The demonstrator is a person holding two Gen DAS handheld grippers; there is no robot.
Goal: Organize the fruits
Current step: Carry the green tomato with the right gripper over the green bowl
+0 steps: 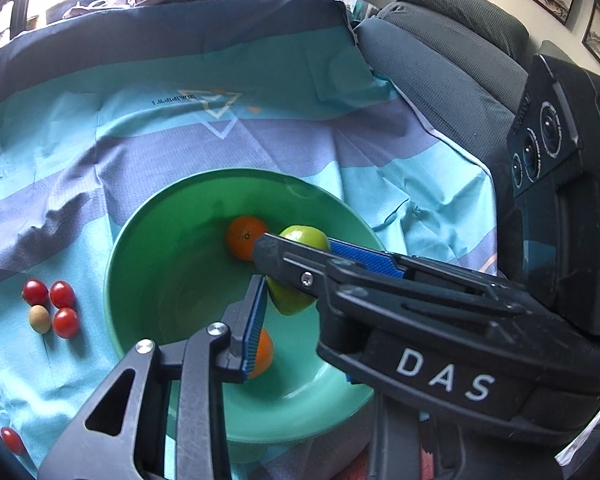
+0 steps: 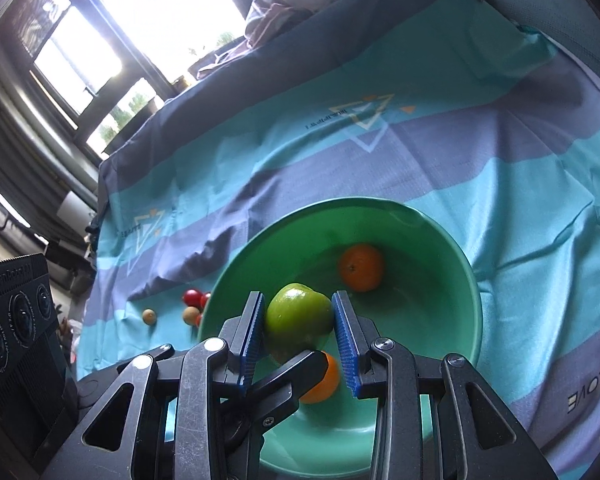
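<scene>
A green bowl (image 1: 148,264) (image 2: 451,264) sits on a striped blue cloth. It holds two oranges (image 1: 244,236) (image 2: 359,266), the nearer one (image 1: 262,354) (image 2: 323,380) partly hidden by fingers. My right gripper (image 2: 300,330) is shut on a green apple (image 2: 298,314) (image 1: 303,236) and holds it over the bowl. In the left wrist view the right gripper (image 1: 296,264) crosses from the right. Of my left gripper only one blue-padded finger (image 1: 254,320) shows, beside the apple; its other finger is hidden.
Cherry tomatoes (image 1: 62,294) (image 2: 192,298) and small tan fruits (image 1: 39,319) (image 2: 149,316) lie on the cloth left of the bowl. A grey sofa (image 1: 451,64) stands at the right. Clothes (image 2: 296,0) are piled at the far edge.
</scene>
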